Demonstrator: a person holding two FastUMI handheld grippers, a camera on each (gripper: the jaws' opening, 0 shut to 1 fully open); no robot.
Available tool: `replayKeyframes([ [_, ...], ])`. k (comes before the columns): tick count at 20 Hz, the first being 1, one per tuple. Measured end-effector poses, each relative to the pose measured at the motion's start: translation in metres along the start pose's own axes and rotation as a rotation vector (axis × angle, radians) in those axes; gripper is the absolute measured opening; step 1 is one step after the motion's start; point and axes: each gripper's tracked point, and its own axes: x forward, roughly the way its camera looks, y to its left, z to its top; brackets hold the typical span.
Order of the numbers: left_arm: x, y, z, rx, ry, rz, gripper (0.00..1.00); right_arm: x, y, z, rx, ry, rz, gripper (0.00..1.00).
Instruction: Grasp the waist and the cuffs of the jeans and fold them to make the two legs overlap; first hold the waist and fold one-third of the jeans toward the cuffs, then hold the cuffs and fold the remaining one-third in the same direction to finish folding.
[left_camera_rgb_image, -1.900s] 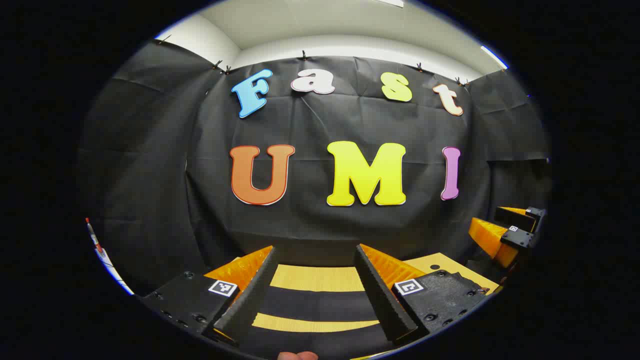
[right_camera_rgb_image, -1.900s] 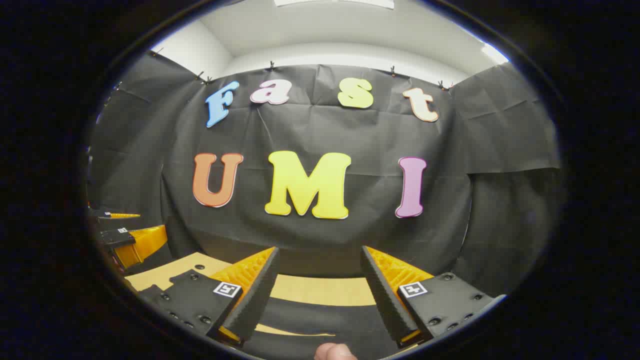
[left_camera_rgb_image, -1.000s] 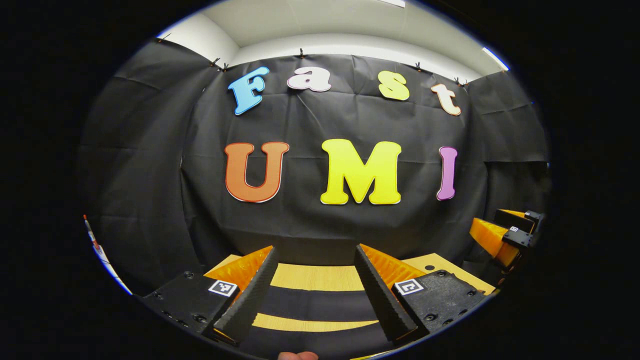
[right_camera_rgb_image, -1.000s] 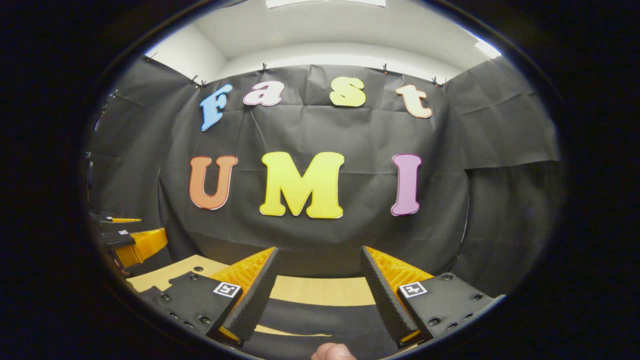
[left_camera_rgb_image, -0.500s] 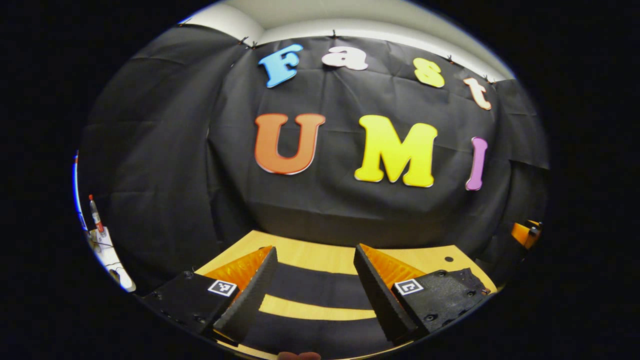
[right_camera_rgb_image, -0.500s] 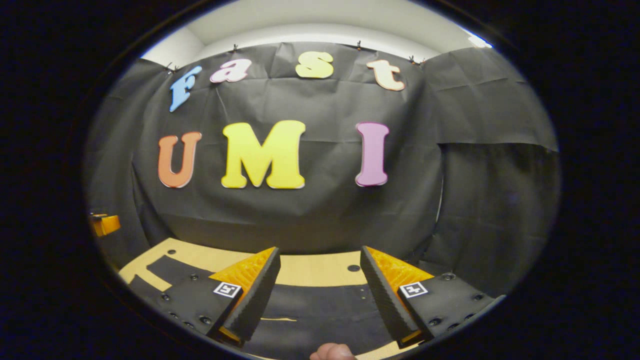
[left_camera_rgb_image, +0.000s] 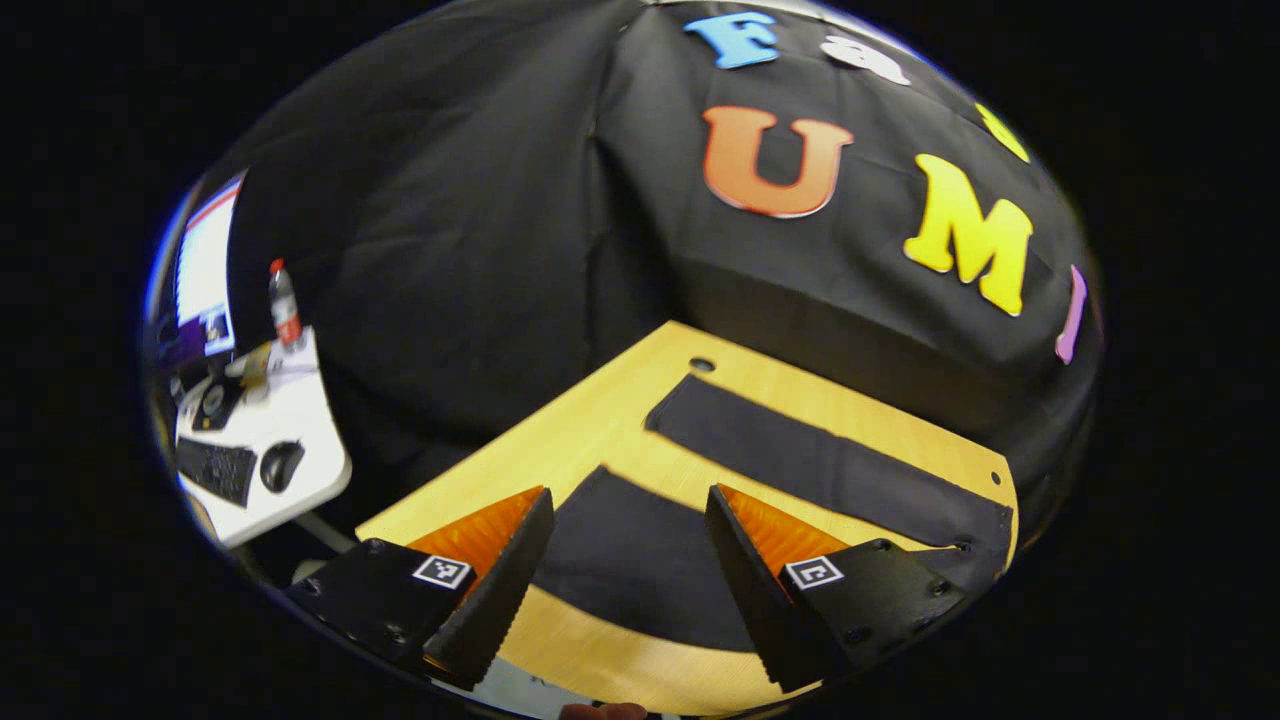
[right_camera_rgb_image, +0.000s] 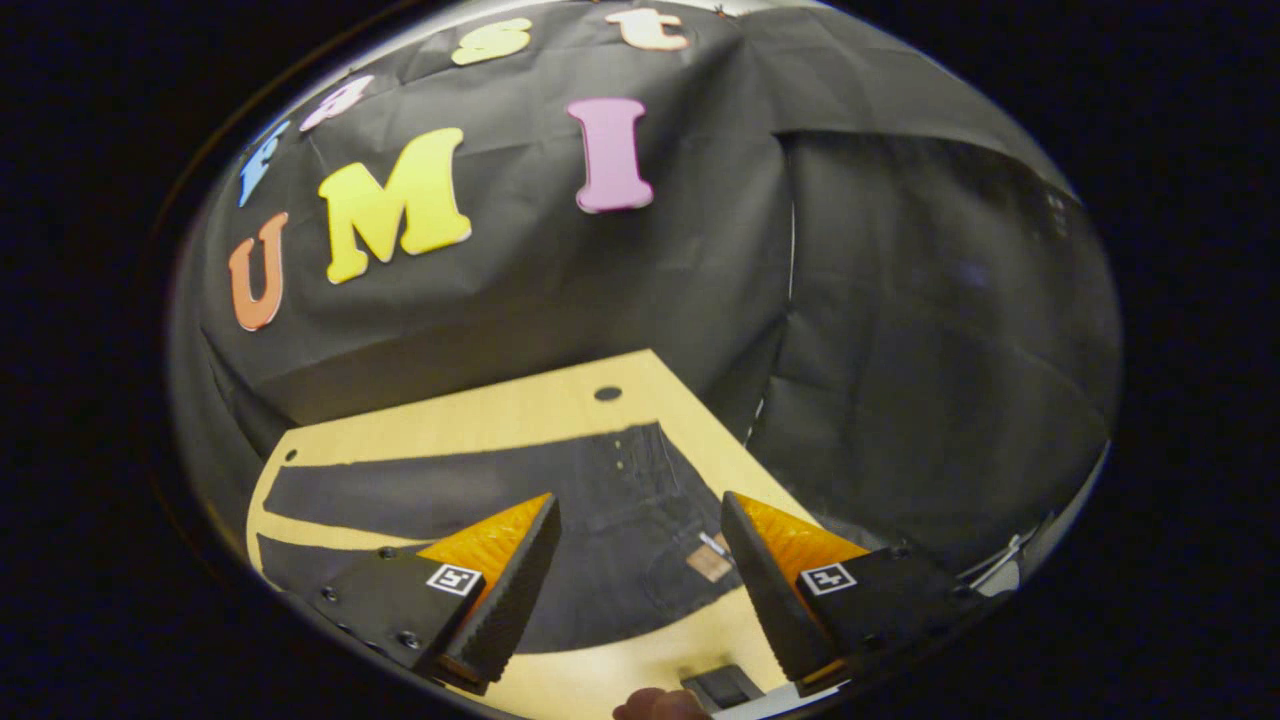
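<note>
Left gripper (left_camera_rgb_image: 620, 560) spread wide above the near leg's cuff end; right gripper (right_camera_rgb_image: 635, 575) equally spread over the waist. The dark jeans (right_camera_rgb_image: 600, 530) lie flat on the wooden table (left_camera_rgb_image: 610, 420): probably heavy, limp denim; pinch waistband and cuff hems, 2 layers

black jeans (right_camera_rgb_image: 600, 520), light wood table (left_camera_rgb_image: 600, 420)

The left gripper view looks down from above at the cuff end of the jeans (left_camera_rgb_image: 820, 465) on the table (left_camera_rgb_image: 600, 420). The right gripper view looks down at the waist end. Both see the wall behind.
</note>
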Motion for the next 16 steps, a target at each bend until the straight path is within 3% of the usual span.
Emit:
replayKeyframes([
  [2, 0.008, 0.017, -0.032, -0.135, 0.097, 0.009, 0.99, 0.004, -0.005, -0.030, 0.000, 0.082, 0.019, 0.99],
  [5, 0.016, 0.013, -0.071, -0.458, 0.227, -0.046, 0.99, 0.018, -0.001, -0.062, 0.068, 0.189, 0.032, 0.99],
  [9, 0.021, -0.006, -0.076, -0.774, 0.268, -0.084, 0.99, 0.022, -0.005, -0.088, 0.203, 0.275, 0.036, 1.00],
  [14, 0.035, -0.014, -0.073, -0.922, 0.301, -0.082, 0.99, 0.054, -0.021, -0.096, 0.420, 0.335, 0.015, 1.00],
  [15, 0.036, -0.017, -0.072, -0.925, 0.306, -0.078, 1.00, 0.060, -0.028, -0.100, 0.467, 0.340, 0.007, 0.93],
  [16, 0.039, -0.017, -0.073, -0.926, 0.315, -0.075, 0.98, 0.064, -0.033, -0.102, 0.505, 0.346, -0.004, 0.98],
])
